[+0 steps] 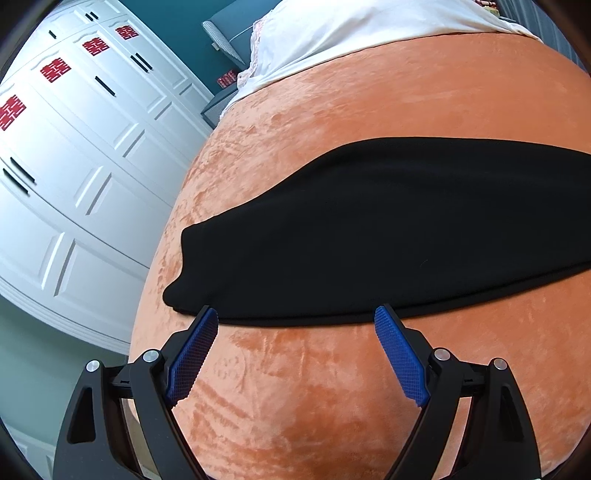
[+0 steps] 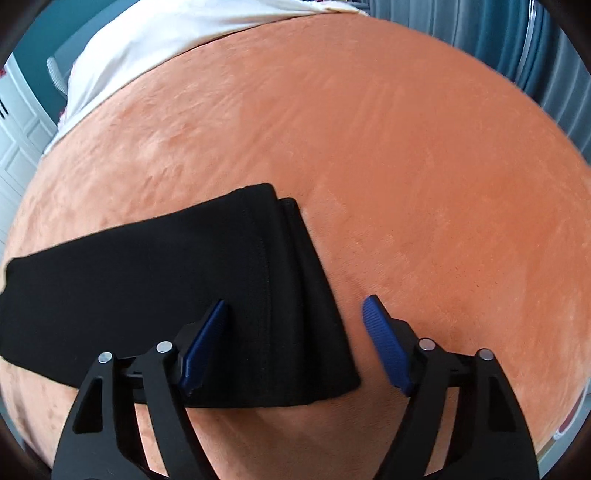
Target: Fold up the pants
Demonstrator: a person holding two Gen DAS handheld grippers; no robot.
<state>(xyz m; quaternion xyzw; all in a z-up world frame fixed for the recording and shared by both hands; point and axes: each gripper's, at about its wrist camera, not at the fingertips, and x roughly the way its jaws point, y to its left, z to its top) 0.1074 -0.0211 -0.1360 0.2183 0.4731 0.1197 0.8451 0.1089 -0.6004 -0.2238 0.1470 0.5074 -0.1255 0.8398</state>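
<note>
Black pants (image 1: 388, 229) are laid flat on the orange bedspread (image 1: 332, 387), folded lengthwise into a long strip that runs side to side across the bed, nearer its near edge than its far end. In the left wrist view the rounded left end of the strip is seen close to the bed's left edge; in the right wrist view the right end (image 2: 288, 295) is seen squared off, with stacked layers and a stitched seam visible (the hem layers are slightly offset from each other).

Left gripper (image 1: 295, 319): jaws are spread wide, nothing is held. The blue pads (image 1: 194, 358) are poised over bare bedspread just short of the strip's near edge; whether the tips touch the fabric cannot be told.

Right gripper (image 2: 295, 310): jaws are parted at a medium width, nothing is clamped. The left pad (image 2: 203, 347) is seen over the black fabric, the right pad (image 2: 388, 347) over bare orange just beside the strip's right end, so that end is straddled. Slight motion blur is noted there.

Further out: a white sheet (image 1: 351, 33) is laid across the far end of the bed. A white wardrobe (image 1: 74, 166) with red paper cutouts (image 1: 55, 70) is seen past the left edge, against a teal wall (image 1: 177, 33). Grey-blue curtains (image 2: 517, 55) are seen past the right corner.
</note>
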